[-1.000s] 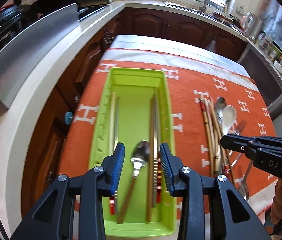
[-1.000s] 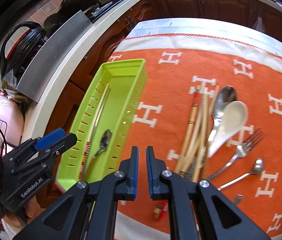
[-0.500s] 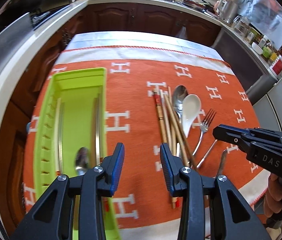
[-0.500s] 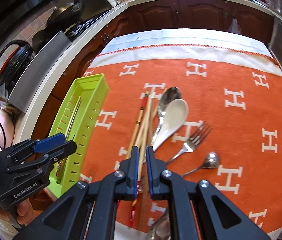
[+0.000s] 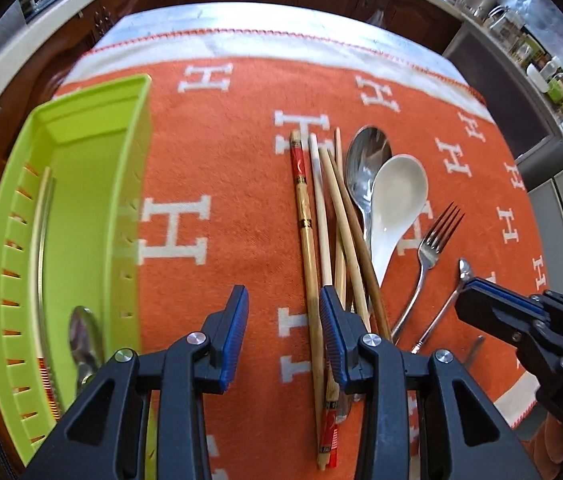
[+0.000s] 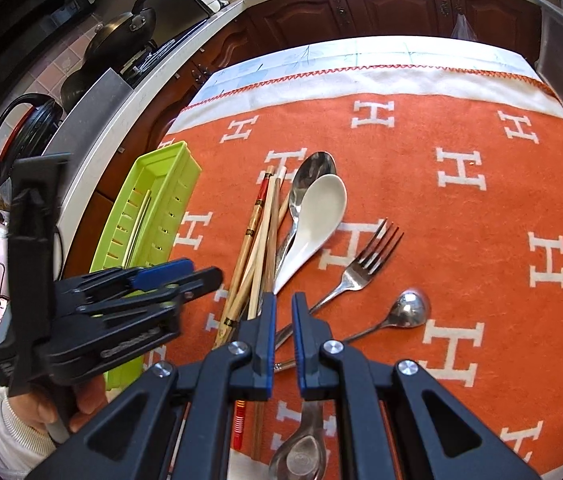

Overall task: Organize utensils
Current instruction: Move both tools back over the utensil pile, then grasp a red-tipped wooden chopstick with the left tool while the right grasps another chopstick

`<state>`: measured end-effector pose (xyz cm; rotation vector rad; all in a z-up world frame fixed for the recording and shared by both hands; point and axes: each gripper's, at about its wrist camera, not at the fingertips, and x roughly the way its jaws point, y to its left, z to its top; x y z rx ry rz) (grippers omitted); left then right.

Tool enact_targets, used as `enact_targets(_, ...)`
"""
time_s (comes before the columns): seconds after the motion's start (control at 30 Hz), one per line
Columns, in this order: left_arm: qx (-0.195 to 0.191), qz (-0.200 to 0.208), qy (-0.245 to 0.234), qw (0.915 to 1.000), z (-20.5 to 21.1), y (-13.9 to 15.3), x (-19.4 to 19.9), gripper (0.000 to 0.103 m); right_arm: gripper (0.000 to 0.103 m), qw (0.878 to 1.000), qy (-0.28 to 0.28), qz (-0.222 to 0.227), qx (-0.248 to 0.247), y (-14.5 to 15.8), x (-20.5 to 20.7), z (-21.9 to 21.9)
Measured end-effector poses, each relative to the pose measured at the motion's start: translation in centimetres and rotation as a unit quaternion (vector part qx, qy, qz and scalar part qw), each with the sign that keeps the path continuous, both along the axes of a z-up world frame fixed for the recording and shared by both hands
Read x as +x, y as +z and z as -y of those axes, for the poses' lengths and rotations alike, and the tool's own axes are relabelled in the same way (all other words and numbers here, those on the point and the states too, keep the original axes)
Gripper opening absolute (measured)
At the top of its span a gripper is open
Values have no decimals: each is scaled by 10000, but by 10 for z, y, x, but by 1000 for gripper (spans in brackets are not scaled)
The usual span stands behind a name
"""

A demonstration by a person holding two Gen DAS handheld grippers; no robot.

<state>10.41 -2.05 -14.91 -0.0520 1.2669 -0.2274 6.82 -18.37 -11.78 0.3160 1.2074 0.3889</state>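
Orange cloth (image 5: 233,184) bears chopsticks (image 5: 323,216) seemingly under left hand-held gripper (image 5: 283,320).

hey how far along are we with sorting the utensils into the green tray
Early. Done: the green tray already holds a metal spoon and some chopsticks. In hand: nothing; the left gripper hangs open over the loose chopsticks, and the right gripper is almost closed and empty. Left on the orange cloth: that chopstick pile, the white spoon, a fork and several metal spoons.
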Motion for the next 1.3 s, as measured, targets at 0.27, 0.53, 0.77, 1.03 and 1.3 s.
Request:
enact_targets(0.27, 250, 66, 6, 9997, 11, -9, 7, 35, 8, 9999, 96, 5, 84, -5, 2, 0)
enact_targets(0.53, 788, 368, -84, 9962, 21, -11, 4, 48, 8, 9998, 197, -4, 11, -9, 4, -8)
enact_targets(0.77, 764, 533, 22, 9957, 21, -13, 3, 58, 9, 9996, 259, -90, -42, -17, 7, -15)
enact_targets(1.03, 377, 590, -37, 9975, 12, -8, 0, 4, 9, 9994, 310, -132, -42, -21, 10, -22)
enact_targets(1.3, 26, 730, 15, 9973, -1, 22, -9, 4, 9, 9988, 347, -316, -139, -31, 14, -30)
